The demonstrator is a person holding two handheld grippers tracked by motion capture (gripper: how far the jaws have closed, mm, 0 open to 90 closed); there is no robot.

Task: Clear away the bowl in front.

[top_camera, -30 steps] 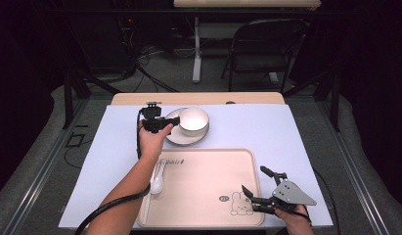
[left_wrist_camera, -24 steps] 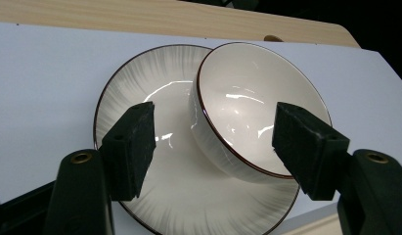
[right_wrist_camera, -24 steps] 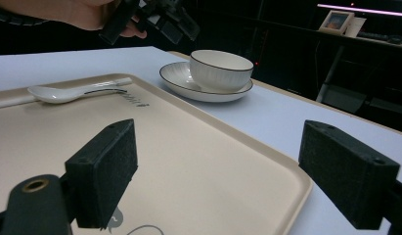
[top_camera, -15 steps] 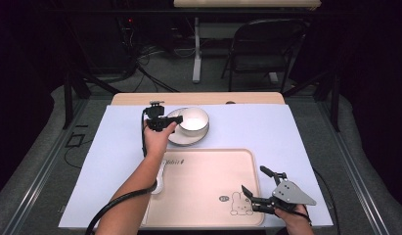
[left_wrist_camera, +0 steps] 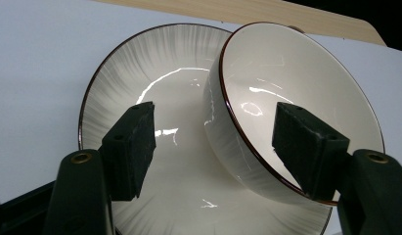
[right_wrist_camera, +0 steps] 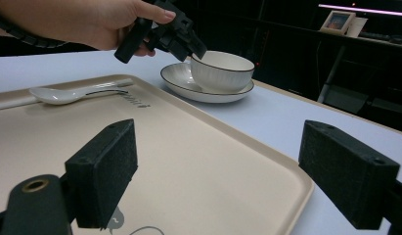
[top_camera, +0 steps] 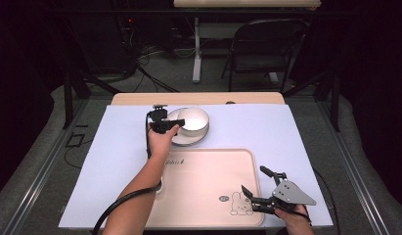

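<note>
**A dim workroom around a lit table**

A wooden table [top_camera: 198, 98] bears a pale lavender-white sheet [top_camera: 286, 127], brightly lit against a dark room. Beyond it stands a black folding chair [top_camera: 259, 49] on a grey floor [top_camera: 179, 73] strewn with cables [top_camera: 149, 73]. A second tabletop [top_camera: 245, 3] on a pale leg [top_camera: 196, 49] crosses the far edge. Metal rails [top_camera: 37, 166] flank the table.

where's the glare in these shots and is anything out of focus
Left gripper view: bright streaks of glare on the plate and inside the bowl; the near jaws look soft. Right gripper view: the jaws are blurred, the bowl sharp, the spoon shiny. High view: dark surroundings, evenly lit table.
</note>
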